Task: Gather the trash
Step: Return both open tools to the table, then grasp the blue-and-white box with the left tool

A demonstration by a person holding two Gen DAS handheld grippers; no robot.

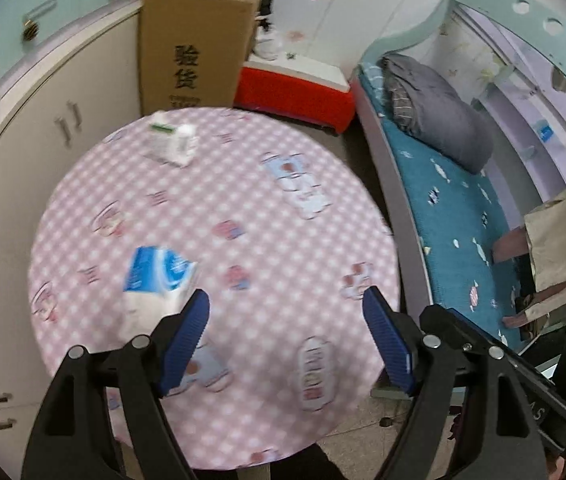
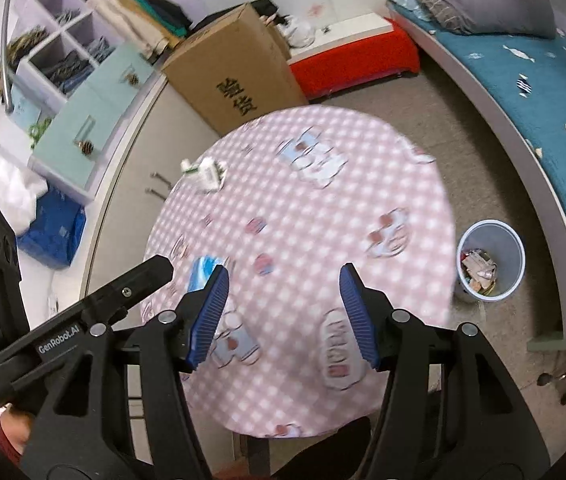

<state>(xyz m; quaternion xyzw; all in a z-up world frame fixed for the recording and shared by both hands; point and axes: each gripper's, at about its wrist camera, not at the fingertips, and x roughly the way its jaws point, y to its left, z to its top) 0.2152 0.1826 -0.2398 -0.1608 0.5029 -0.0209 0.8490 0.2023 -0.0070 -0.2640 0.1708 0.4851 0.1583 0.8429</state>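
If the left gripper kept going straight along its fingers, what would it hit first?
Most likely the pink checked tablecloth of the round table. The open left gripper has nothing between its fingers; the blue-and-white carton lies off to the left finger's side. Depth is unclear.

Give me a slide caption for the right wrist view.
Open right gripper above a pink checked table with two cartons; waste bin beside it.
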